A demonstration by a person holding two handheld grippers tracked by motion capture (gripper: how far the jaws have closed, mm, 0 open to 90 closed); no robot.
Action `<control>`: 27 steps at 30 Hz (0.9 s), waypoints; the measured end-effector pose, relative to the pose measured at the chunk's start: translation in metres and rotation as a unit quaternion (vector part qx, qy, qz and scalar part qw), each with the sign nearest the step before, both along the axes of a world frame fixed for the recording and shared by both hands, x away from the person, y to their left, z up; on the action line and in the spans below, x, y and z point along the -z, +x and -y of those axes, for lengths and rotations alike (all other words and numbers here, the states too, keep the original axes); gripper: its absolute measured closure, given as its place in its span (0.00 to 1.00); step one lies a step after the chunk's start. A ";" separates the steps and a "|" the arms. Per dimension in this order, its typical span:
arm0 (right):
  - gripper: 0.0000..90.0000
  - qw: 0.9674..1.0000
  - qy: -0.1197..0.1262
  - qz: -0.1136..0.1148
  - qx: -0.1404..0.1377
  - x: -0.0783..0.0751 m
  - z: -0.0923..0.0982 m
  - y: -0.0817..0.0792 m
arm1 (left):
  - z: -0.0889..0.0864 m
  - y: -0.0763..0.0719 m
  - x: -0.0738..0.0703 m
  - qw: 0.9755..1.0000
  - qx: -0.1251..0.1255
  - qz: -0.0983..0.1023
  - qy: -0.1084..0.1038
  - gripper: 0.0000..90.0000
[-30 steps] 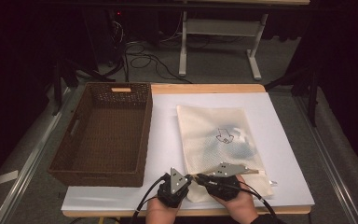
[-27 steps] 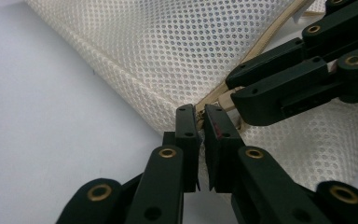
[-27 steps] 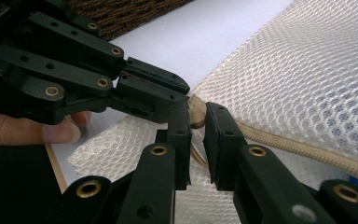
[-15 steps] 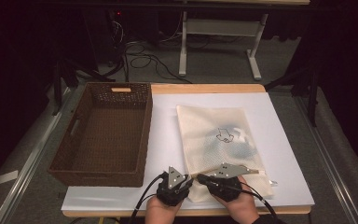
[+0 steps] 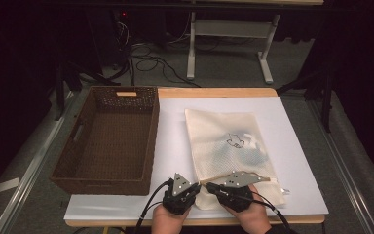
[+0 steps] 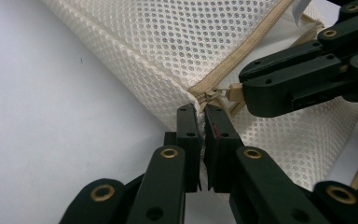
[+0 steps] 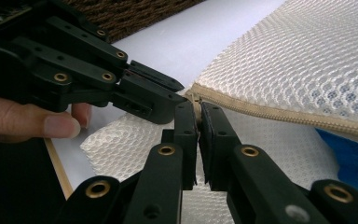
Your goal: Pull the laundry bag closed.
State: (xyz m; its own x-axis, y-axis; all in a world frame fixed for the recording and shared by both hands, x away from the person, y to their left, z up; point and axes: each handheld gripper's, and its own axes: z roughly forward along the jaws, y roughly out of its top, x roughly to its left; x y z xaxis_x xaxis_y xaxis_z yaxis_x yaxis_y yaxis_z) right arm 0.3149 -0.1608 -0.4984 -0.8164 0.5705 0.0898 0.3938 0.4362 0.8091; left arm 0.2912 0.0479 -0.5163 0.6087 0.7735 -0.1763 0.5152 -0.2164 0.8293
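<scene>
Two grippers meet at the near corner of a mesh bag (image 5: 233, 151) on the counter (image 5: 173, 146): left gripper (image 6: 199, 122) pinches the corner fabric, right gripper (image 7: 196, 116) the zipper pull (image 6: 234, 92); the zipper (image 7: 279, 114) runs away past the right fingers.

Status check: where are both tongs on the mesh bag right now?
Left tongs shut on mesh bag corner. Right tongs shut on zipper pull. Zipper closed. Nothing in the way; basket apart, to the left.
</scene>
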 end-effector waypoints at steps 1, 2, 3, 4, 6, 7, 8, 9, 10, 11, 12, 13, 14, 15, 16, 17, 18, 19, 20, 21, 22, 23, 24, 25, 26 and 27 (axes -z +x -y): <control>0.95 1.000 0.001 0.001 0.000 0.000 0.000 0.000 | 0.000 -0.001 -0.001 1.000 0.002 0.004 0.004 0.95; 0.95 1.000 0.002 0.001 0.001 0.000 0.000 0.001 | 0.001 -0.001 -0.001 1.000 0.002 0.006 0.003 0.95; 0.94 1.000 0.003 0.000 0.001 0.000 0.000 0.001 | 0.002 -0.001 -0.001 1.000 0.003 0.009 0.007 0.95; 0.94 1.000 0.003 0.001 0.001 0.000 0.000 0.001 | 0.003 -0.002 -0.001 1.000 0.005 0.010 0.009 0.95; 0.94 1.000 0.002 0.001 -0.001 0.000 -0.001 0.000 | 0.005 -0.002 -0.001 1.000 0.009 0.010 0.012 0.95; 0.94 1.000 0.000 0.002 -0.001 0.000 -0.001 0.000 | 0.005 -0.002 -0.001 1.000 0.009 0.011 0.013 0.95; 0.96 1.000 0.000 0.003 0.000 0.000 -0.001 0.000 | 0.005 -0.002 -0.001 1.000 0.010 0.012 0.014 0.95; 0.97 1.000 0.000 0.002 -0.001 -0.001 -0.001 0.000 | 0.005 -0.002 -0.001 1.000 0.010 0.012 0.014 0.95; 0.97 1.000 -0.001 0.004 -0.001 -0.001 -0.001 0.000 | 0.005 -0.003 -0.002 1.000 0.009 0.014 0.012 0.95; 0.98 1.000 -0.001 0.007 0.001 -0.002 -0.001 0.000 | 0.005 -0.003 -0.003 1.000 0.008 0.016 0.008 0.96; 0.98 1.000 -0.001 0.008 0.004 -0.003 -0.001 -0.001 | 0.004 -0.003 -0.004 1.000 0.005 0.017 0.003 0.96; 0.98 1.000 0.001 0.010 0.005 -0.004 0.000 -0.001 | 0.003 -0.003 -0.005 1.000 0.004 0.021 0.000 0.96; 0.98 1.000 0.000 0.012 0.009 -0.005 0.001 -0.001 | 0.003 -0.004 -0.007 1.000 0.001 0.025 -0.003 0.96; 0.98 1.000 0.001 0.013 0.011 -0.005 0.002 -0.001 | 0.003 -0.004 -0.009 1.000 0.002 0.029 -0.004 0.96; 0.98 1.000 0.005 0.012 0.011 -0.006 0.002 0.000 | 0.001 -0.004 -0.010 1.000 0.001 0.031 -0.004 0.96; 0.98 1.000 0.003 0.015 0.013 -0.007 0.003 0.000 | 0.001 -0.004 -0.010 0.999 -0.001 0.031 -0.009 0.96; 0.98 1.000 0.004 0.015 0.015 -0.007 0.003 -0.001 | 0.000 -0.004 -0.010 1.000 0.000 0.029 -0.010 0.96; 0.98 1.000 0.006 0.012 0.014 -0.007 0.003 0.000 | 0.000 -0.004 -0.010 1.000 0.000 0.029 -0.010 0.96; 0.98 1.000 0.006 0.012 0.014 -0.006 0.003 0.000 | 0.000 -0.004 -0.010 1.000 0.001 0.031 -0.006 0.96; 0.98 1.000 0.003 0.014 0.013 -0.006 0.003 -0.001 | 0.000 -0.004 -0.010 1.000 0.001 0.029 -0.008 0.96; 0.98 1.000 0.003 0.013 0.014 -0.006 0.003 -0.001 | -0.001 -0.004 -0.010 1.000 0.001 0.027 -0.009 0.96; 0.98 1.000 0.002 0.012 0.015 -0.006 0.003 -0.001 | -0.001 -0.004 -0.010 1.000 0.000 0.028 -0.008 0.96; 0.98 1.000 0.002 0.012 0.014 -0.005 0.003 0.000 | -0.001 -0.004 -0.010 1.000 0.001 0.027 -0.012 0.96; 0.98 1.000 0.002 0.012 0.014 -0.005 0.003 0.000 | -0.001 -0.004 -0.010 1.000 0.001 0.027 -0.012 0.96; 0.98 1.000 0.002 0.013 0.013 -0.005 0.004 0.000 | -0.002 -0.004 -0.011 1.000 0.001 0.025 -0.013 0.96; 0.98 1.000 0.002 0.013 0.013 -0.005 0.004 0.000 | -0.002 -0.004 -0.011 1.000 0.001 0.025 -0.013 0.96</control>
State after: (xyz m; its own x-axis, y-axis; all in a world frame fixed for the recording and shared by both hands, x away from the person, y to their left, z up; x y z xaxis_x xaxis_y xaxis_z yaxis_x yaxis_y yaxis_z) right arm 0.3151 -0.1647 -0.4933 -0.8037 0.5909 0.0702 0.3830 0.4233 0.8211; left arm 0.2873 0.0494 -0.5058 0.6190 0.7675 -0.1663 0.4731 -0.1954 0.8591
